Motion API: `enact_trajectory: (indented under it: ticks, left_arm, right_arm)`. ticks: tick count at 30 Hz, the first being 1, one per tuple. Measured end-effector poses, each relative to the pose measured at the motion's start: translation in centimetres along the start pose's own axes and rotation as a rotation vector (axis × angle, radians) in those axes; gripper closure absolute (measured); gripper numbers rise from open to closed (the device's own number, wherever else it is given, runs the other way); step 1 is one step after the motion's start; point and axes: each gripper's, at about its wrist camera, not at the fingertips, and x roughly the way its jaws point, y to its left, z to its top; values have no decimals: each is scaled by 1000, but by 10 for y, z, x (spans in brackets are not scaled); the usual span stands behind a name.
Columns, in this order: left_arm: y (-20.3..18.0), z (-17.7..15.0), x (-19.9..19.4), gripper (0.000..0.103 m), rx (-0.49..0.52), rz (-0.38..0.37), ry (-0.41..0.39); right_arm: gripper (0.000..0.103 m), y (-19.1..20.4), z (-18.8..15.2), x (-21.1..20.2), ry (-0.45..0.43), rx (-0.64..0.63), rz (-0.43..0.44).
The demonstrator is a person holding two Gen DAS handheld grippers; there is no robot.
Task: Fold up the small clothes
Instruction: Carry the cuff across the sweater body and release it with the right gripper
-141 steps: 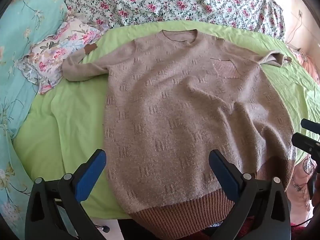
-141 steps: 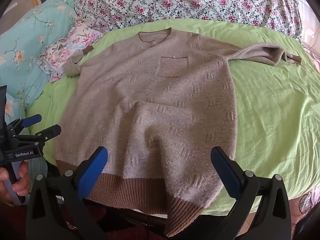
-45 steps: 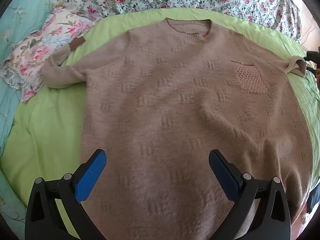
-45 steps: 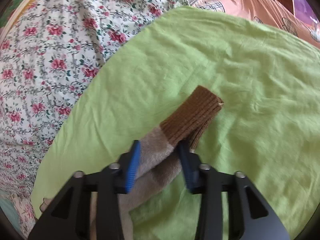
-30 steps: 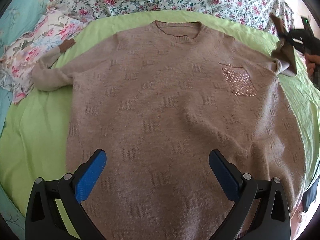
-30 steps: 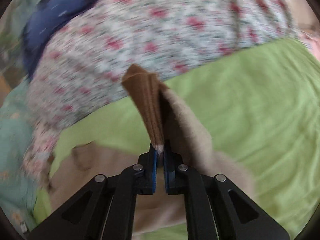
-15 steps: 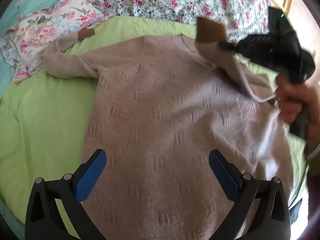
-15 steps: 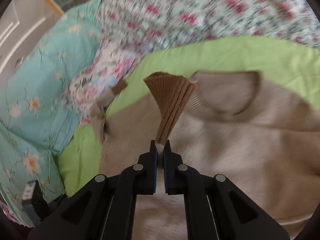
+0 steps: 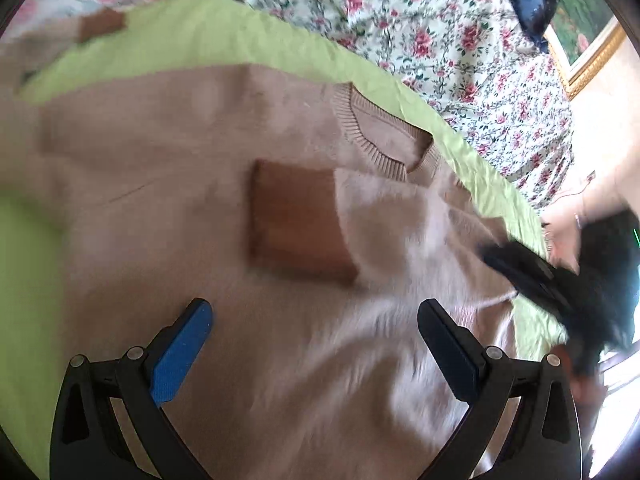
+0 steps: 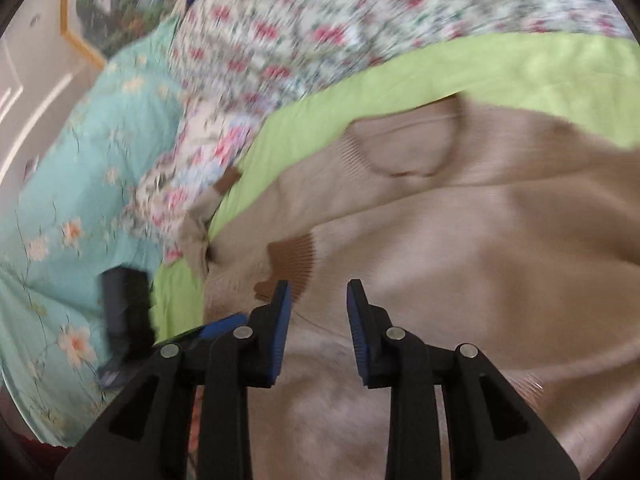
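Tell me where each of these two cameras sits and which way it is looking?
Left wrist view: rides on the left gripper, looking forward over the beige sweater on the green sheet; its own open blue-padded fingers show, and the right gripper blurred at the right edge.
Right wrist view: rides on the right gripper, looking across the sweater toward its collar; its own open fingers show.
Shared: both see the sweater, collar, green sheet and the brown cuff folded onto the chest.

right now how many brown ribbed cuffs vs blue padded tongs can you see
brown ribbed cuffs: 2, one folded onto the beige knitted sweater's chest, one at the far sleeve end
blue padded tongs: 2, left and right, both open
total: 4
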Motion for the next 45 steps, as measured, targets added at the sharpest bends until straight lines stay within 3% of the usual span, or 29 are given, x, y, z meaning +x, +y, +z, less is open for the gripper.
enact_trajectory:
  ticks: [3,4,6,7,8,11,13,15,17,21,26,27,28,29,34,40,43,45]
  left_arm:
    - [-5,20,24,5,4,-10,-6]
    - [-7,25,30,14,15,-12,-21]
    - [-13,31,35,65,45,-36,-25]
    - [-17,34,41,95,56,-62,-3]
    - [-21,35,40,97,64,-69,2]
    - [-30,32,-4,98,122,-28,-147]
    - [-17,31,-26,98,105,5,-210]
    - [6,32,-25,98,75,45,-190]
    - [22,29,-17,98,34,27,-141]
    - [25,20,-15,98,35,34,-137]
    - [32,15,-10,98,-13,14,-132]
    - [33,11,-13,98,-6,13,-128]
    - [28,9,-11,98,13,20,-120]
    - [25,6,-15,98,28,18,-118]
    - [-4,4,-14,98,104,-39,-133]
    - [-7,1,6,97,99,-11,-93]
    - [-8,-1,5,97,110,-17,-95]
    - [-8,-3,7,97,117,-17,-92]
  right_arm:
    - [72,-14,-14,-39,-63,40,-41]
    - [72,-20,-21,-54,-89,60,-61]
    - [70,-34,-32,-79,-134,97,-110]
    - [69,-41,-36,-87,-148,113,-142]
    - [69,-49,-40,-98,-162,130,-180]
    - [69,-67,-45,-123,-196,160,-268]
    - [65,-83,-44,-139,-213,174,-336]
    - [58,-99,-35,-141,-218,187,-373]
    - [54,-109,-24,-132,-199,192,-401]
    - [46,-132,8,-95,-128,178,-408]
    - [45,-157,30,-44,-17,190,-383]
    - [58,-159,32,-38,-7,182,-381]
    - [82,-161,38,-34,-1,155,-391]
    - [95,-160,40,-34,2,140,-397]
    - [95,-161,67,-64,-96,103,-401]
    - [92,-183,55,-43,6,114,-485]
    - [85,-155,46,-63,-67,80,-601]
    - [83,-124,35,-70,-106,8,-538]
